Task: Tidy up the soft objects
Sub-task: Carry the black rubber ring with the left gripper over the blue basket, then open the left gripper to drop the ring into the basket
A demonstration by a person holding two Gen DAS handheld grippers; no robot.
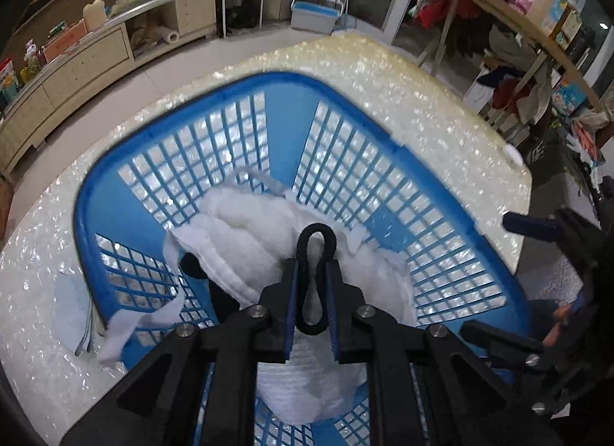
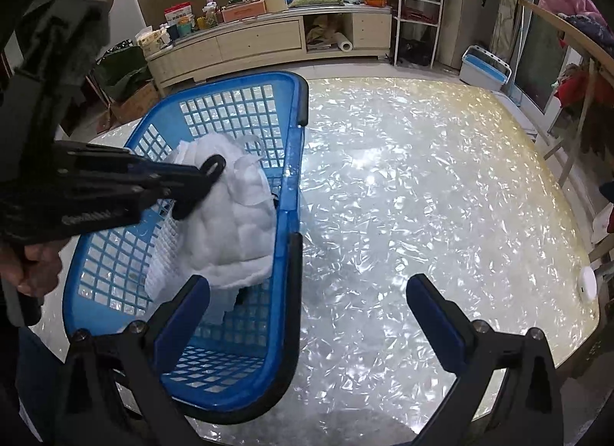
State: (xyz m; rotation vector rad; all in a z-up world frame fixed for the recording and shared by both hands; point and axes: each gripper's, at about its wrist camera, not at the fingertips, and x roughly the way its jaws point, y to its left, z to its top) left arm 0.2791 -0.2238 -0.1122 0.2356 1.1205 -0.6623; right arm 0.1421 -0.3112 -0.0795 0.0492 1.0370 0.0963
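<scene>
A blue plastic basket (image 1: 284,100) stands on the shiny pearl table (image 1: 422,100). A white quilted pad (image 1: 245,238) lies crumpled inside it. My left gripper (image 1: 312,273) is over the basket, shut on a black elastic hair band (image 1: 311,235) whose loop sticks out past the fingertips. In the right wrist view the left gripper (image 2: 207,173) hovers above the pad (image 2: 234,231) in the basket (image 2: 291,185). My right gripper (image 2: 307,292) is open and empty, to the right of the basket, over its black-edged rim and the table (image 2: 422,185).
A white strip of the pad hangs over the basket's near-left rim (image 1: 126,327). A small white round object (image 2: 587,283) lies at the table's right edge. Cabinets (image 2: 261,43), a rack (image 2: 418,8) and a blue bin (image 2: 485,66) stand beyond the table.
</scene>
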